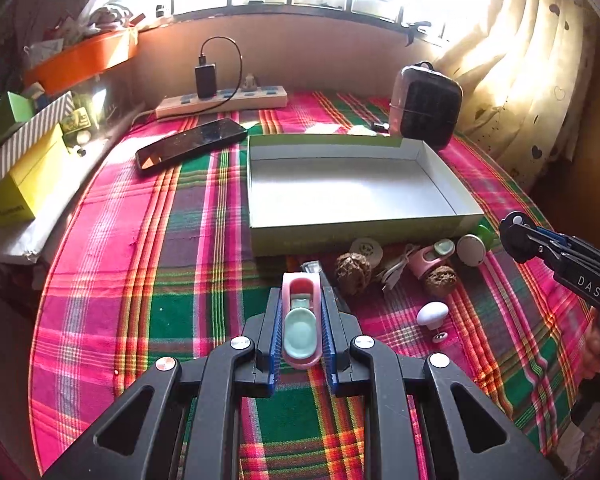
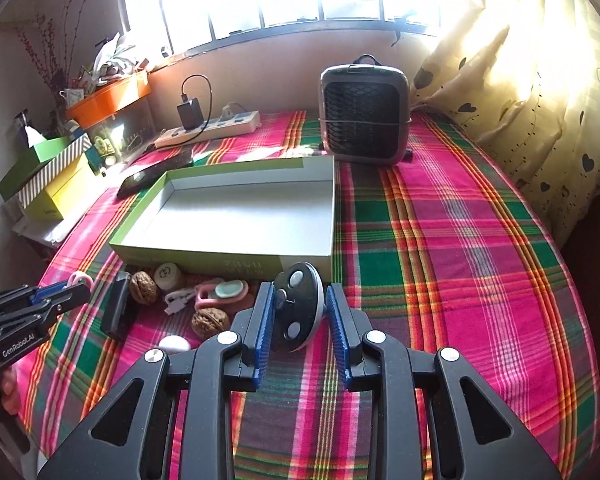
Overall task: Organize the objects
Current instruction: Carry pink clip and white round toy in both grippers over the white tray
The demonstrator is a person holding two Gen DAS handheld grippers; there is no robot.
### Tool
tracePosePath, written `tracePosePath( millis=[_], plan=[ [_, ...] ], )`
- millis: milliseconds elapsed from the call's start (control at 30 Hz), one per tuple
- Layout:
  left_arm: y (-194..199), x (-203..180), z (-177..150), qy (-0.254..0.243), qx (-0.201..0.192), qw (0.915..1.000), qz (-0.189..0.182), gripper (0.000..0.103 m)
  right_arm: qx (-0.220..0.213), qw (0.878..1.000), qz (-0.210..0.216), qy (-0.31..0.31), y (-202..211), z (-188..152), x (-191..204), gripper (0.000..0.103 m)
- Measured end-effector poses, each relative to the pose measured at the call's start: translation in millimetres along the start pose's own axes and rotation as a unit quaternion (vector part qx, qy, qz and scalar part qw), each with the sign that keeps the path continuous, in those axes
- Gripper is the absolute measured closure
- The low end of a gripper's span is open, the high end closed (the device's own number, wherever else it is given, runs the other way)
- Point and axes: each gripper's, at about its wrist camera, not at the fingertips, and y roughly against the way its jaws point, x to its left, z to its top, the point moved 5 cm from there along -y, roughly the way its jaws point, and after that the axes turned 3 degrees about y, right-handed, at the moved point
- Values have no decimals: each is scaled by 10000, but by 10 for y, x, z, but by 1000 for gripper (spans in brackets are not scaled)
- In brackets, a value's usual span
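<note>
- Left gripper (image 1: 302, 320): clamped on a pink clip (image 1: 301, 320), which is held lengthwise between the blue pads above the plaid cloth (image 1: 160, 280).
- Right gripper (image 2: 300, 320): closed on a round black disc (image 2: 298, 304), gripped by its edges.
- Box (image 1: 356, 228): lies beyond both grippers; walnuts (image 1: 352, 272) rest just before its near wall.

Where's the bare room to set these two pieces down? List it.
The open box holds nothing. Bare cloth lies right of it, toward the curtain, and left of it, below the phone. Crowded: the strip along the box's near wall, with walnuts and clips.
</note>
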Motion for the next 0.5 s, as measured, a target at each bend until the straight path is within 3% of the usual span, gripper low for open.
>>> tracePosePath(
  millis=[500],
  plan=[
    [-237,-9,557,-31,56,9998,-173,87,53,9988,471,105,-293,581,158,75]
  ],
)
